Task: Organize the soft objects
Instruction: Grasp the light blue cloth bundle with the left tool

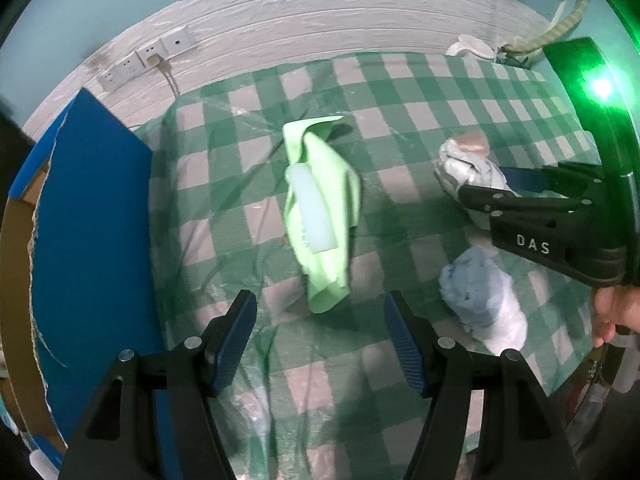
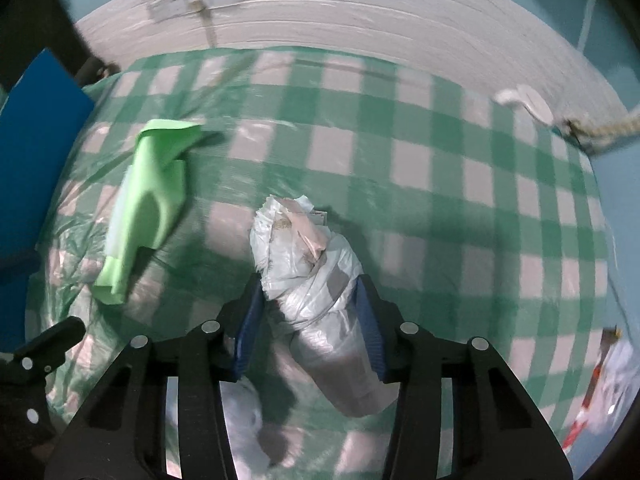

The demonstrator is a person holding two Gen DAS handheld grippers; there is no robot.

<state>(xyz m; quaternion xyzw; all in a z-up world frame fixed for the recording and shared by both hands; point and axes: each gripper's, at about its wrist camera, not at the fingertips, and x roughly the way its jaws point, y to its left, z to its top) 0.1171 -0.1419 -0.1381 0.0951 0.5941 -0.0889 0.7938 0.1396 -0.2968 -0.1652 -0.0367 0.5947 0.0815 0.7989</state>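
At far left of the left wrist view, a blue box with a torn cardboard edge stands against the table's left side, its flap raised; wall sockets sit on the white wall behind it. Table surface: green-and-white checked cloth under a clear plastic sheet. Left gripper is over the near part of the table, jaws spread wide, nothing between the blue pads. Just beyond its fingertips, near table centre, lies a light green cloth, crumpled lengthwise, with a pale white strip lying on top of it. To the right and nearer the camera, a pale blue and white soft bundle rests on the cloth, apart from the green one. Beyond that, the right gripper enters from the right edge, "DAS" printed on its body, a bare hand visible at its handle. Right wrist view: the right gripper has both blue pads pressed against the sides of a white plastic-wrapped bundle, which sticks out past the fingertips with a pinkish piece showing at its far end; whether the bundle is lifted off the table, cannot tell. The green cloth lies to the left of it, well apart. At far right, a white object sits at the back table edge beside a braided cord; frame is motion-blurred there.
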